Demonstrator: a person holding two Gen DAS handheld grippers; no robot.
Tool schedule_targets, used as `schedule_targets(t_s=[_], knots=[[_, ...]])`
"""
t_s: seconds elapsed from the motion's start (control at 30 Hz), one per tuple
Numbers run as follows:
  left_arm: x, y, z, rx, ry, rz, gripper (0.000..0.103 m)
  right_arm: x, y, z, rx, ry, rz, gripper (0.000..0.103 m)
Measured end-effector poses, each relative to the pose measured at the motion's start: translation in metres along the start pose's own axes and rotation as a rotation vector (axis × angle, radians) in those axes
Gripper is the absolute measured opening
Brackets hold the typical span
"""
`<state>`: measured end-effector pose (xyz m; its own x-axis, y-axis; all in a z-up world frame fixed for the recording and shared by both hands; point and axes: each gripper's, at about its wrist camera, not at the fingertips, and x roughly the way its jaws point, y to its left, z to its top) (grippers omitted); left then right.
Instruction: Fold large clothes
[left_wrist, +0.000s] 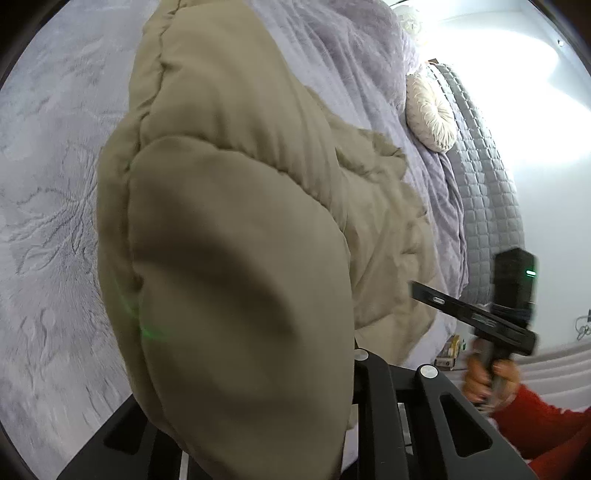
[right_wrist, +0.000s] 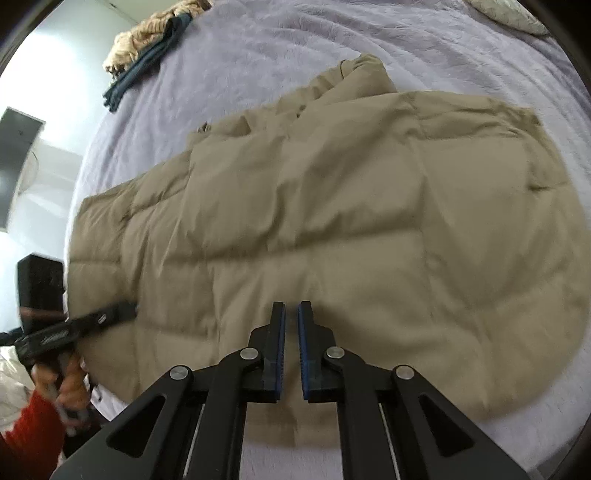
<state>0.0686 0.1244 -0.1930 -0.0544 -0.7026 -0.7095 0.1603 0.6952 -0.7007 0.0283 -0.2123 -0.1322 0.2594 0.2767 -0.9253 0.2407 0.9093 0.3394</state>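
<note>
A beige quilted puffer coat (right_wrist: 332, 206) lies spread on a lilac bed cover (right_wrist: 258, 55). In the left wrist view a lifted part of the coat (left_wrist: 236, 258) hangs right over my left gripper and hides its fingertips; it looks gripped. In the right wrist view my left gripper (right_wrist: 114, 314) sits at the coat's left edge. My right gripper (right_wrist: 291, 308) hovers above the coat's near middle, blue pads a narrow gap apart, holding nothing. It also shows in the left wrist view (left_wrist: 480, 314), at the right.
Folded dark and patterned clothes (right_wrist: 147, 51) lie at the far left of the bed. A round cream cushion (left_wrist: 432, 114) and a grey quilted blanket (left_wrist: 480, 177) lie at the bed's right side. White walls lie beyond.
</note>
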Motion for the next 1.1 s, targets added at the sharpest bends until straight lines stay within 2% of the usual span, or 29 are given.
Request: schedule_targets(t_s=[0.13,0.27,0.43,0.5,0.6,0.7,0.73,0.8,0.87,0.9,0.93,0.97,1.0,1.03,1.07,1.1], knots=[[-0.02,-0.048,0.003,0.046,-0.011,0.024,0.023,0.03,-0.019,0.013,0.044,0.016,0.067,0.007],[-0.024,-0.122,0.008,0.142,0.012,0.08,0.023,0.052,-0.04,0.019,0.118,0.046,0.154,0.005],[0.012,-0.214,0.023,0.263,0.09,0.18,0.023,0.064,-0.054,0.023,0.144,0.085,0.222,0.003],[0.023,-0.236,0.024,0.284,0.114,0.197,0.023,0.057,-0.059,0.024,0.144,0.097,0.233,0.003],[0.048,-0.271,0.03,0.302,0.135,0.211,0.024,0.03,-0.081,0.022,0.146,0.068,0.221,0.003],[0.075,-0.29,0.031,0.348,0.169,0.245,0.027,0.001,-0.112,0.012,0.187,0.027,0.21,0.004],[0.085,-0.289,0.03,0.361,0.183,0.239,0.032,-0.011,-0.128,0.005,0.212,0.01,0.207,0.004],[0.11,-0.295,0.028,0.377,0.225,0.226,0.033,-0.025,-0.146,-0.004,0.242,-0.006,0.209,0.007],[0.131,-0.297,0.029,0.393,0.259,0.219,0.036,-0.042,-0.167,-0.018,0.265,-0.024,0.173,0.008],[0.146,-0.298,0.03,0.383,0.291,0.201,0.049,-0.046,-0.172,-0.022,0.272,-0.03,0.158,0.008],[0.154,-0.297,0.031,0.36,0.302,0.183,0.056,-0.052,-0.179,-0.028,0.286,-0.035,0.141,0.008],[0.162,-0.296,0.033,0.345,0.308,0.17,0.057,-0.059,-0.187,-0.036,0.305,-0.04,0.128,0.008],[0.17,-0.293,0.034,0.347,0.317,0.161,0.057,-0.064,-0.192,-0.042,0.313,-0.045,0.121,0.015],[0.177,-0.291,0.036,0.346,0.325,0.153,0.057,-0.068,-0.194,-0.046,0.317,-0.049,0.112,0.04],[0.184,-0.289,0.038,0.34,0.333,0.14,0.058,-0.077,-0.196,-0.054,0.319,-0.063,0.096,0.058],[0.189,-0.287,0.04,0.332,0.346,0.111,0.068,-0.083,-0.196,-0.06,0.32,-0.081,0.096,0.084]])
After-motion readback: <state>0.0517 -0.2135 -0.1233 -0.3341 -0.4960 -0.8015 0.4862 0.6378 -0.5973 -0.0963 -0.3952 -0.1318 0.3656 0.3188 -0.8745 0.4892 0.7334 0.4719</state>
